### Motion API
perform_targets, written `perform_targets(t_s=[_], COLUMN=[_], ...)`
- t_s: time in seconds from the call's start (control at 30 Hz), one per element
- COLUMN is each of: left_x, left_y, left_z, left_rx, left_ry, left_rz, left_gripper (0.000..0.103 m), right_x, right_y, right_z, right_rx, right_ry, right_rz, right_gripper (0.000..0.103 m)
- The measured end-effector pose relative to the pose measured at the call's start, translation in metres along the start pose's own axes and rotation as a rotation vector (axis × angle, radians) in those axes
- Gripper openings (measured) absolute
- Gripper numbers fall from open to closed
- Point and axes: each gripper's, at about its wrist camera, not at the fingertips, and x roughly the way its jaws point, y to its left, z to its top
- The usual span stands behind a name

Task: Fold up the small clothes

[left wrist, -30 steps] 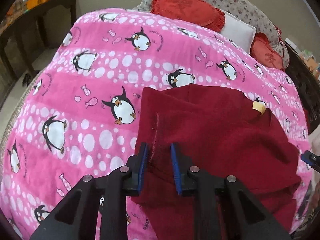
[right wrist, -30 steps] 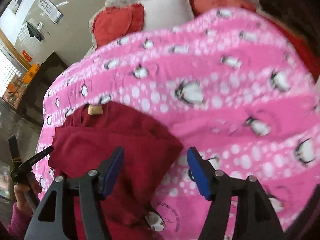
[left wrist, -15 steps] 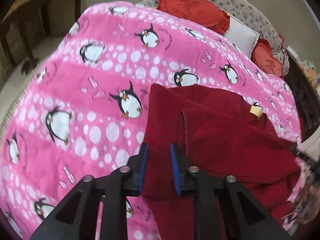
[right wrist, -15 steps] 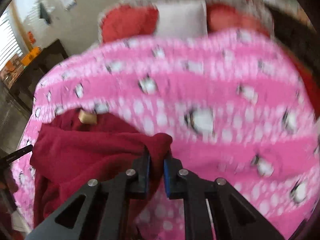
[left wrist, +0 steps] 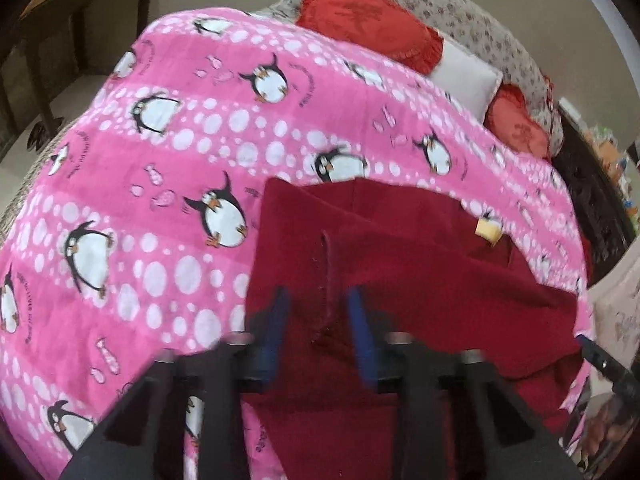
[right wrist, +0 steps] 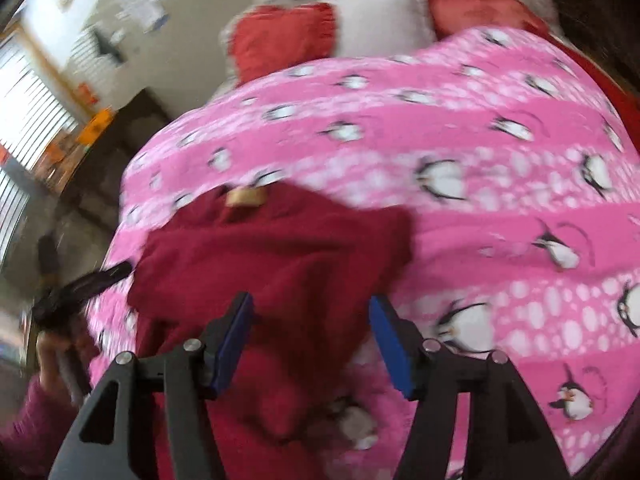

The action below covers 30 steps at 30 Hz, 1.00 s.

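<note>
A dark red garment (left wrist: 400,280) with a small tan tag (left wrist: 489,232) lies partly folded on a pink penguin-print blanket (left wrist: 160,200). My left gripper (left wrist: 320,332) is open, its blue pads apart on either side of a raised seam at the garment's near left edge. In the right wrist view the same garment (right wrist: 280,260) lies at lower left, its tag (right wrist: 244,196) at the far edge. My right gripper (right wrist: 312,340) is open wide over the garment's near right part, holding nothing. The left gripper's black tip (right wrist: 88,280) shows at the left.
Red cushions (left wrist: 368,32), a white pillow (left wrist: 464,76) and a floral pillow (left wrist: 480,32) lie at the bed's far end. A dark wooden table (left wrist: 60,32) stands at far left. Dark furniture (left wrist: 592,200) flanks the bed's right side.
My right gripper, shut on the garment's fold half a second ago, has opened wide and let go. My left gripper's jaws have spread apart. The top layer now lies flatter.
</note>
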Motion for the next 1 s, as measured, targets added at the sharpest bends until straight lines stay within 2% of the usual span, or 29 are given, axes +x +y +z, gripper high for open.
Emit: perform_targets(t_s=[0.03,0.07,0.13,0.2,0.23,0.27,0.33,0.37,0.4,0.47,0.5,0.6,0.67,0.7,0.8,0.87,0.9,0.97,1.0], left_x=[0.002,0.002,-0.006,-0.011,-0.014,-0.015,-0.018,-0.018,-0.018,-0.017,-0.016,-0.005,0.004,0.009,0.027,0.034,0.035,0.038,0.039], left_y=[-0.002,-0.002,0.0,0.004,0.008,0.012,0.024,0.028,0.033,0.04,0.041,0.04,0.037,0.034,0.031,0.032,0.032,0.033,0.033], left_z=[-0.001,-0.002,-0.006,-0.008,-0.009,-0.008,-0.005,-0.003,0.0,0.006,0.009,0.016,0.017,0.017,0.017,0.017,0.017,0.017,0.016], left_rx=[0.012,0.017,0.036,0.053,0.063,0.063,0.028,0.011,-0.014,-0.062,-0.076,-0.096,-0.096,-0.092,-0.109,-0.117,-0.117,-0.124,-0.126], left_ry=[0.014,0.013,0.001,-0.003,-0.005,-0.004,0.002,0.003,0.001,-0.009,-0.009,0.021,0.04,0.049,0.102,0.105,0.098,0.088,0.085], left_rz=[0.012,0.019,0.021,0.06,0.077,0.075,0.044,0.033,0.019,-0.01,-0.022,-0.035,-0.047,-0.054,-0.059,-0.061,-0.06,-0.064,-0.06], left_gripper=[0.0,0.0,0.0,0.0,0.0,0.0,0.0,0.015,0.023,0.025,0.028,0.034,0.034,0.034,0.034,0.035,0.035,0.035,0.032], right_x=[0.005,0.012,0.024,0.031,0.032,0.029,0.012,0.002,-0.005,-0.016,-0.015,0.011,0.032,0.042,0.074,0.079,0.077,0.077,0.077], right_y=[0.014,0.023,0.026,0.019,0.014,0.009,-0.004,-0.013,-0.019,-0.031,-0.035,-0.046,-0.053,-0.055,-0.063,-0.064,-0.061,-0.053,-0.05], right_z=[-0.007,-0.014,-0.025,-0.038,-0.044,-0.045,-0.038,-0.03,-0.024,-0.011,-0.005,0.008,0.012,0.014,0.014,0.014,0.014,0.014,0.014], right_rx=[-0.083,-0.153,-0.192,-0.191,-0.198,-0.19,-0.125,-0.074,-0.038,0.01,0.017,0.044,0.061,0.062,0.108,0.128,0.114,0.071,0.05], right_ry=[0.003,0.035,0.12,0.202,0.234,0.235,0.183,0.14,0.109,0.028,0.002,0.054,0.085,0.088,0.106,0.073,0.051,0.036,0.032], right_rz=[-0.035,-0.084,-0.118,-0.095,-0.11,-0.112,-0.073,-0.044,-0.032,-0.041,-0.049,-0.078,-0.047,-0.025,-0.063,-0.057,-0.055,-0.068,-0.079], right_gripper=[0.039,0.009,0.01,0.01,0.011,0.014,0.023,0.041,0.063,0.075,0.078,0.079,0.079,0.079,0.08,0.08,0.069,0.056,0.044])
